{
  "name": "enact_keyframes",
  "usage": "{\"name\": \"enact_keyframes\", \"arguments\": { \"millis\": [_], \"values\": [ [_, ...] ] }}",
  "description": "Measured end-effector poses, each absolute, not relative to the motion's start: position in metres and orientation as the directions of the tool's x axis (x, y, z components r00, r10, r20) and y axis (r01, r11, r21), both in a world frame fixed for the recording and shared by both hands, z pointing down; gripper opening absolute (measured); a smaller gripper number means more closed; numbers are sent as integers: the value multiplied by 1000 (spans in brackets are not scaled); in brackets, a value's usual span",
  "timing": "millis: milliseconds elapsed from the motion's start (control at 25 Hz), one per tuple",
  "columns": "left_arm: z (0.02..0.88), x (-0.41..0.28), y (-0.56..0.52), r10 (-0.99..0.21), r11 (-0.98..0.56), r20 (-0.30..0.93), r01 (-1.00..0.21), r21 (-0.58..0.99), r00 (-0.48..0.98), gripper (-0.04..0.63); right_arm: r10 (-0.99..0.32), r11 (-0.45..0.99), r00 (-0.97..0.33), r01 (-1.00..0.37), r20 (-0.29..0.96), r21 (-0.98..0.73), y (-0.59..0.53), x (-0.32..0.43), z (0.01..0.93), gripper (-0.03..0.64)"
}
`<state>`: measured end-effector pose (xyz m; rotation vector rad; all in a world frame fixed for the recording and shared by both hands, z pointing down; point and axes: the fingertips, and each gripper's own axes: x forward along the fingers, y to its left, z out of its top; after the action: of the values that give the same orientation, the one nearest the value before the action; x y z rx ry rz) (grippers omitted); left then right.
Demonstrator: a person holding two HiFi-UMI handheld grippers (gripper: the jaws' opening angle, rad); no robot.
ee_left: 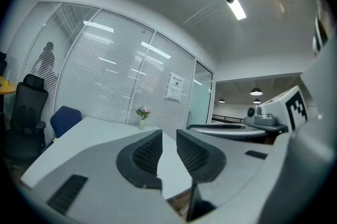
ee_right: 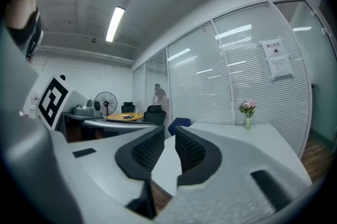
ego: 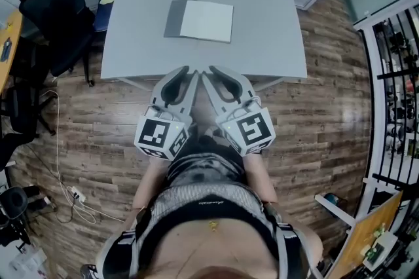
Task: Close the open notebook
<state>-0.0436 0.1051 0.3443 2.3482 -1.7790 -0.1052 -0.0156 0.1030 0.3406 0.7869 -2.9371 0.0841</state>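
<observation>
Notebook (ego: 200, 20): judged light and thin, with a cover that will flex rather than stay stiff. It lies flat, so a jaw tip will probably have to slide under a free edge. The best place to take hold is likely the outer edge of one leaf, far from the spine, so that leaf swings over the other. The paper may crease if it is pinched hard.

Head view: the notebook lies in the upper centre of the frame on the pale grey table (ego: 275, 42), well inside the table's edges. It shows a broad white area at right and a narrower dark grey strip at left. Whether that strip is a cover or a shaded page cannot be settled at this size. The left gripper (ego: 185, 71) and right gripper (ego: 211, 71) sit side by side in the middle of the frame, at the table's near edge and well apart from the notebook.

Left gripper view: the jaws stand slightly spread, with a narrow gap and nothing between the pads. Only the table top shows beyond them. A small vase of flowers (ee_left: 142, 115) stands at the far end.

Right gripper view: the jaws are likewise slightly spread and empty. The notebook is not made out here.
</observation>
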Motion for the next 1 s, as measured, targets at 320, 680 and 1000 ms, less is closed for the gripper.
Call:
{"name": "enact_keyframes", "arguments": {
  "millis": [320,680,1000],
  "values": [
    [341,-65,59,-943,-311,55,-931,193,327,61,-543,835,-832,-549,111,-29,58,-34,340,64],
    [340,-88,12,-933,-343,47,-920,191,358,61,-562,824,-819,-567,118,-13,12,-59,339,64],
    [341,-111,-18,-922,-368,49,-911,187,383,61,-580,810,-807,-586,113,-23,-18,-82,340,64]
  ]
}}
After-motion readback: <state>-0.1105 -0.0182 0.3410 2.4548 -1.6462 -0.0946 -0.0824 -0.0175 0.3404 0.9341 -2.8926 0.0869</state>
